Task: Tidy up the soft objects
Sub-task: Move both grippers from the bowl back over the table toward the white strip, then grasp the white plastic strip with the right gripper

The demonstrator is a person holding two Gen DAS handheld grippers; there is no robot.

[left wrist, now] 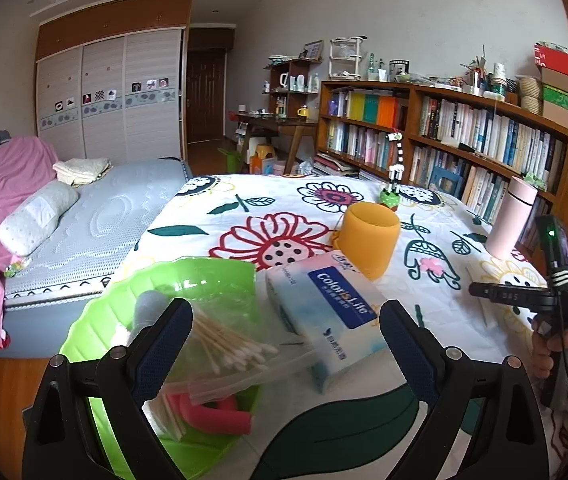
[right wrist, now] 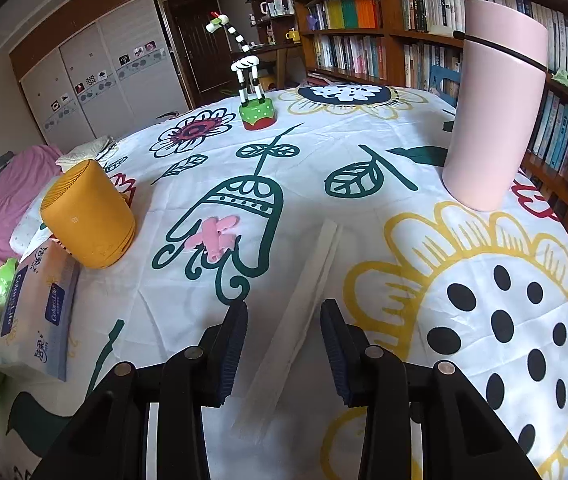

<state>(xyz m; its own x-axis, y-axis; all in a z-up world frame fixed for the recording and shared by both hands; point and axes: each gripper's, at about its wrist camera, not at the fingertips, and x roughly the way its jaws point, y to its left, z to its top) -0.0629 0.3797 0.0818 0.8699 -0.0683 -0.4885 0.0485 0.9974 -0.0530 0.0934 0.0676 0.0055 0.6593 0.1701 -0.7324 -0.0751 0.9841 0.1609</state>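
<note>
A green tray at the table's left edge holds a bag of cotton swabs, pink foam curlers and white pads. My left gripper hovers open over the tray's right rim and a blue-and-white tissue pack lying beside it. In the right wrist view, my right gripper is open low over the tablecloth, its fingers on either side of a flat white strip. A small pink soft piece lies farther ahead. A hand holds the right gripper at the right edge of the left wrist view.
An orange cylinder stands next to the tissue pack. A tall pink bottle stands at the right and a giraffe toy at the far side. Bookshelves lie beyond the table, a bed to its left.
</note>
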